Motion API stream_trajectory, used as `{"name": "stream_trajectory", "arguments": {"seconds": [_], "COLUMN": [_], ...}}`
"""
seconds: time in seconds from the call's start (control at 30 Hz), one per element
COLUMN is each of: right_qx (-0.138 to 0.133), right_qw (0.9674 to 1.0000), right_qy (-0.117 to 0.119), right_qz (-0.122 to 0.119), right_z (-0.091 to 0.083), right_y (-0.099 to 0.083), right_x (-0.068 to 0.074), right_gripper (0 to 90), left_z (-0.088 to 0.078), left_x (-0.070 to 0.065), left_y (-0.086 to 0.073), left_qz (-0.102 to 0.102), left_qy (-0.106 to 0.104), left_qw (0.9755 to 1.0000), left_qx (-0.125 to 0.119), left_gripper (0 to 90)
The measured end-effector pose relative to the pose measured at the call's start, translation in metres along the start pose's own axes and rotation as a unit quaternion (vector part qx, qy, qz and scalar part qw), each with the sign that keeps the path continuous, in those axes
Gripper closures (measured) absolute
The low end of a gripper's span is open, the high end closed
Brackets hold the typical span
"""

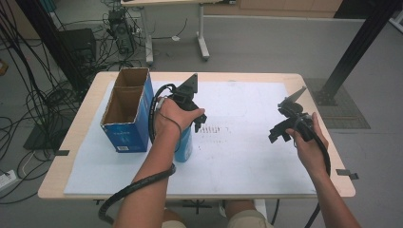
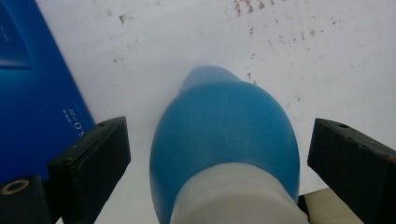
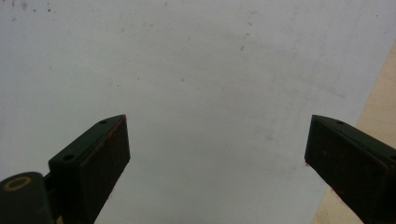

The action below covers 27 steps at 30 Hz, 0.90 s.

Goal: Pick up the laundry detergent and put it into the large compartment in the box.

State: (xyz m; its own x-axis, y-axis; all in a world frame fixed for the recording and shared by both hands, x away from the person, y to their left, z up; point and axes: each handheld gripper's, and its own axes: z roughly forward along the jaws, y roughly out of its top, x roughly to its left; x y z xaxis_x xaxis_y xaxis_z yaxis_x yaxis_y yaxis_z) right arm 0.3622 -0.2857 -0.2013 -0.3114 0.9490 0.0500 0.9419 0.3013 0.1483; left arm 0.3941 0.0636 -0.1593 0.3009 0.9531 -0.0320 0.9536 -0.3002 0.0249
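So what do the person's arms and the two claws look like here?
Both forearms are bare, no sleeves. The left claw and right claw have blocky black jaws with small screw holes; the right's show reddish specks. Each carries a grey three-cornered plate and trails a thick black cable.

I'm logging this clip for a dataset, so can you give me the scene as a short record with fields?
surface: white sheet on a wooden table
left gripper: open, jaws either side of the blue bottle, gaps showing on both sides
bottle: beside the blue carton
carton: open at the top
right gripper: open, above bare sheet, holding nothing
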Motion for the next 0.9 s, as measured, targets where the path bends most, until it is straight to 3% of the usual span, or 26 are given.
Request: {"name": "stream_trajectory", "arguments": {"seconds": [0.9], "right_qx": [0.001], "right_qw": [1.0000], "right_qy": [0.000], "right_qz": [-0.001], "right_z": [0.0000], "right_y": [0.0013], "right_x": [0.0020], "right_gripper": [6.5], "left_z": [0.0036], "left_x": [-0.0004], "left_y": [-0.0015], "left_qz": [0.004], "left_qy": [0.006], "left_qw": [1.0000], "left_qx": [0.002], "left_gripper": [6.4]}}
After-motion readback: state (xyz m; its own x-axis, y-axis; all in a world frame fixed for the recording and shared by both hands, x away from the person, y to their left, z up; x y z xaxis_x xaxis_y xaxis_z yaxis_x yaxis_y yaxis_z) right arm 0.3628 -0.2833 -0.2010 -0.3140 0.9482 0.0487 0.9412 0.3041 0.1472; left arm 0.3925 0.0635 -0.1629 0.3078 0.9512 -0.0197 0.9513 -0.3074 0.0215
